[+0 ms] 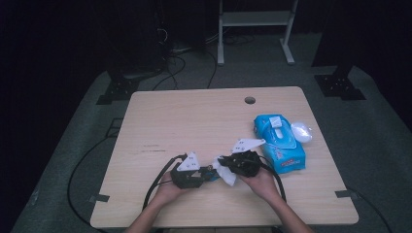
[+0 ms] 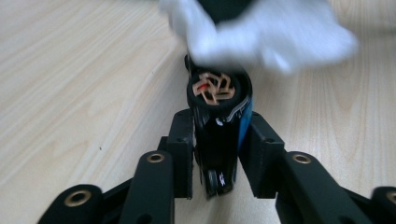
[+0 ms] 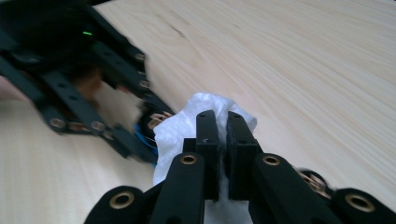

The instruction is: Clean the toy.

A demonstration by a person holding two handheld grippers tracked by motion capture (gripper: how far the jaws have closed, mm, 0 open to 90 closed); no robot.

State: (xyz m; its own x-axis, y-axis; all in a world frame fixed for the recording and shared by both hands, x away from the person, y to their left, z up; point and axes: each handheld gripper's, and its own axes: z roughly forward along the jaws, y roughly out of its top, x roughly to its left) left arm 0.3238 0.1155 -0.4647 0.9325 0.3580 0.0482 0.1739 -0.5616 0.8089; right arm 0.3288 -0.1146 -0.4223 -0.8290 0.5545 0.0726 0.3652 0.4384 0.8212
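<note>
1. The small black cylindrical device with a copper-coloured patterned end (image 2: 215,116) sat clamped between the left gripper (image 1: 190,175)'s jaws, low over the pale wooden table (image 1: 194,121).
2. The right gripper (image 1: 243,162), jaws pinched on a crumpled white wipe (image 3: 187,126), faced it, both forearms reaching in from the near edge.
3. The wipe hung just at the device's tip.
4. A blue wipe packet (image 1: 279,141) lay to the right.

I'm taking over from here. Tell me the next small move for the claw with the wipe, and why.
Probably bring the right claw, shut on the white wipe, back against the round end of the small black object clamped in the left claw and rub across it. In the left gripper view the wipe hangs just beyond that end, and the two claws face each other over the table.
</note>
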